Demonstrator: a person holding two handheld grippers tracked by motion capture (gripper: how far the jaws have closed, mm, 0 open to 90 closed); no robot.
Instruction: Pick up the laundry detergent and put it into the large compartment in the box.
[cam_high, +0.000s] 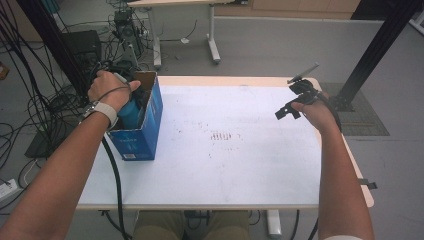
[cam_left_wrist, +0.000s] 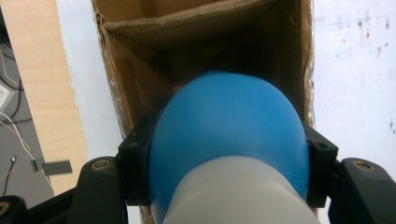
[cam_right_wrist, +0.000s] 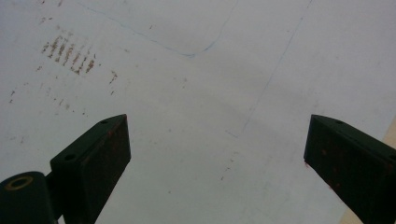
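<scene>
Nearest, at the bottom of the high view: two bare forearms entering from below, a pale watch strap on the left wrist, a black cable trailing down past the near edge of the worktop.

Left side: left tongs pinching a blue bottle with a pale grey part nearest the camera, one black jaw pressed on each flank, as seen in the left gripper view. Bottle rounded end pointing into the mouth of an open cardboard box, brown inside, inner walls close on both sides and a folded flap across the far end. In the high view, same box blue outside, standing upright at the left edge of the worktop, left hand above its opening, bottle partly sunk below the rim.

Middle: white worktop sheet bare apart from a patch of small rust-coloured marks near the centre; same marks at upper left in the right gripper view, with faint blue pen lines beyond.

Right side: right tongs spread wide, nothing between the jaws, poised above bare sheet; in the high view, right hand and its tongs near the far right corner of the worktop, well apart from the box.

Farther off, on the floor: tangled black cables at left, a second table's legs beyond the worktop, a black frame post at right.
</scene>
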